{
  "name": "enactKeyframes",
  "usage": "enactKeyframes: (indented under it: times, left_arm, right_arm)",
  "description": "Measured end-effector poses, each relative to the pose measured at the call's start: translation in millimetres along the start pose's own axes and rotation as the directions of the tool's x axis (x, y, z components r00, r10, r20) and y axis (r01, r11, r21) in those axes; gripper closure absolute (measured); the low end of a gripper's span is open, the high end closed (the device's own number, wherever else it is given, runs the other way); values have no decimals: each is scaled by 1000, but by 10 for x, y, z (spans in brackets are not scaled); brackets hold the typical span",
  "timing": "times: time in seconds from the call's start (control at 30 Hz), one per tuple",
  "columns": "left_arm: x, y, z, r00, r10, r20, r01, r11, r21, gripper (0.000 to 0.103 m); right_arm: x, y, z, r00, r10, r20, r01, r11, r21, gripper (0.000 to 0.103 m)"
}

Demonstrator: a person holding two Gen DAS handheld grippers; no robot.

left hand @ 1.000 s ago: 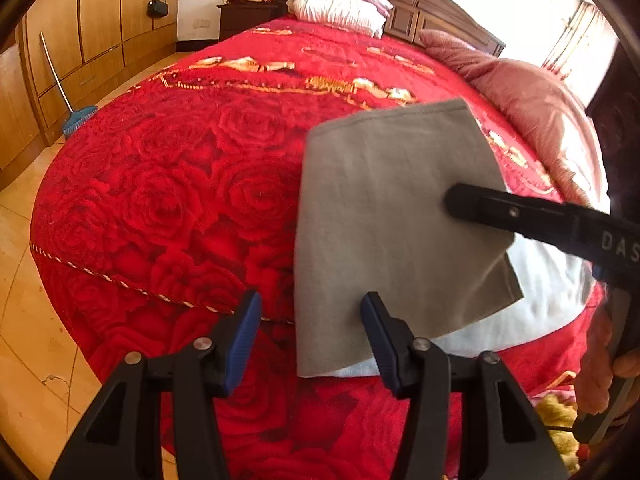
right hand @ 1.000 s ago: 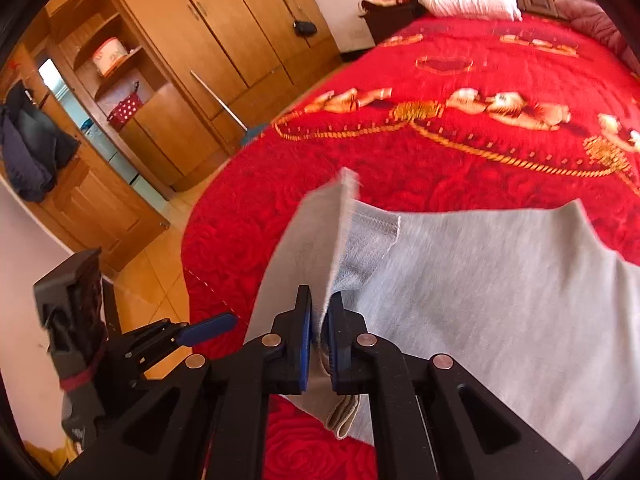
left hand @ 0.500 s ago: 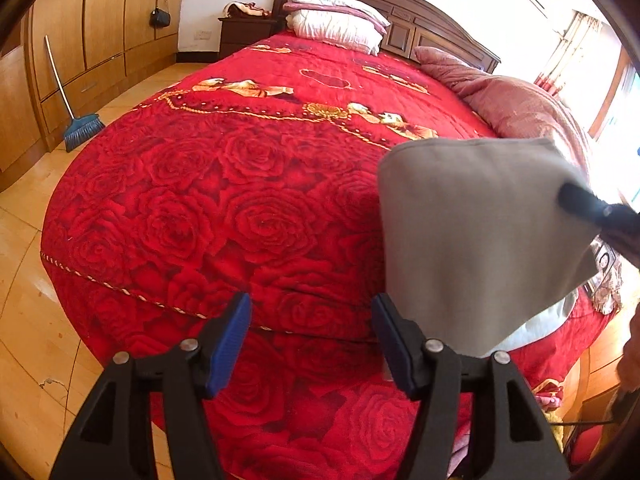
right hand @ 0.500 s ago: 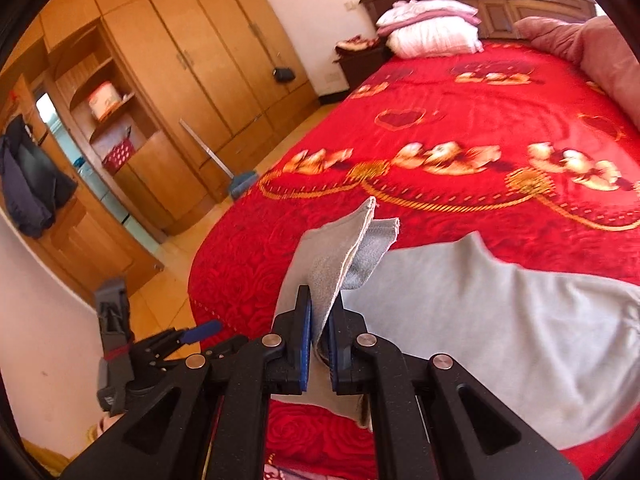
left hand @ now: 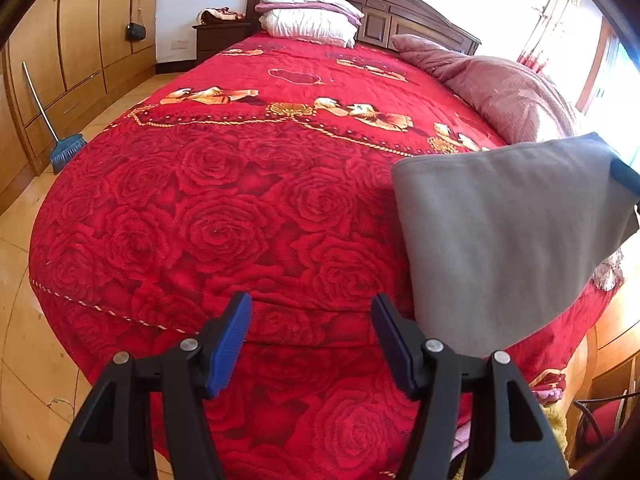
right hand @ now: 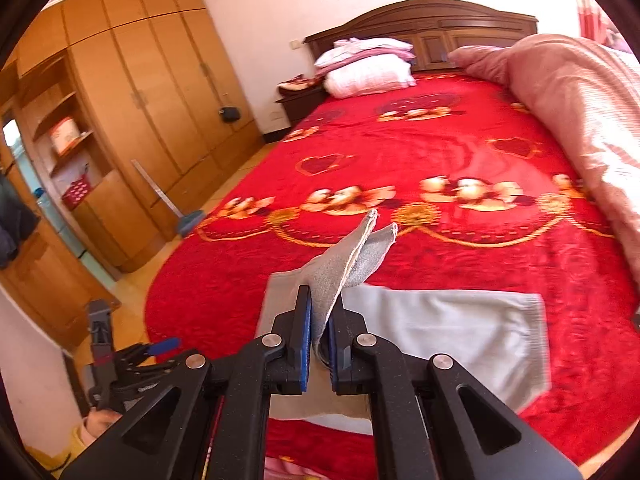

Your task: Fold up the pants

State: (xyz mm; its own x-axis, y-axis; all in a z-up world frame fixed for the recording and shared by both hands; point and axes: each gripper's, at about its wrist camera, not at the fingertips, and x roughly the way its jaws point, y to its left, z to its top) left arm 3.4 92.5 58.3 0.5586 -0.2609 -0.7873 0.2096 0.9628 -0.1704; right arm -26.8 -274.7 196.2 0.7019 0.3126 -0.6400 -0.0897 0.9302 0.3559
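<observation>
My right claw [right hand: 319, 336] grips one pair of grey pants [right hand: 440, 332] by a doubled edge, the cloth hanging over the bed [right hand: 440, 152] ahead. My left claw [left hand: 312, 340] gapes wide, empty, pants to its right.

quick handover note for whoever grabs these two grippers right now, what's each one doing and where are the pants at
Right gripper: shut on a corner of the grey pants, lifting that end off the red bedspread.
Left gripper: open, nothing between its fingers, hovering over the foot of the bed; its jaws have just been opening.
Pants: near the bed's foot edge, partly folded, one end raised, the rest lying flat.
Left: lay the raised end over, smooth, finish folding.
</observation>
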Motion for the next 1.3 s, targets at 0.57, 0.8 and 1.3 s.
enactKeyframes:
  times: [0.57, 0.8, 1.3]
  left_arm:
    - [254, -650, 239, 999, -43, -15, 45, 988, 148, 37]
    - [484, -1058, 360, 995, -96, -23, 99, 971, 218, 37]
    - [1064, -1585, 601, 986, -143, -86, 162, 946, 282, 70]
  right_arm:
    - [234, -1095, -319, 966, -239, -98, 250, 959, 130, 95]
    - [607, -1474, -548, 925, -329, -189, 355, 927, 122, 93]
    - [449, -1539, -416, 954, -257, -154, 278, 951, 137, 81]
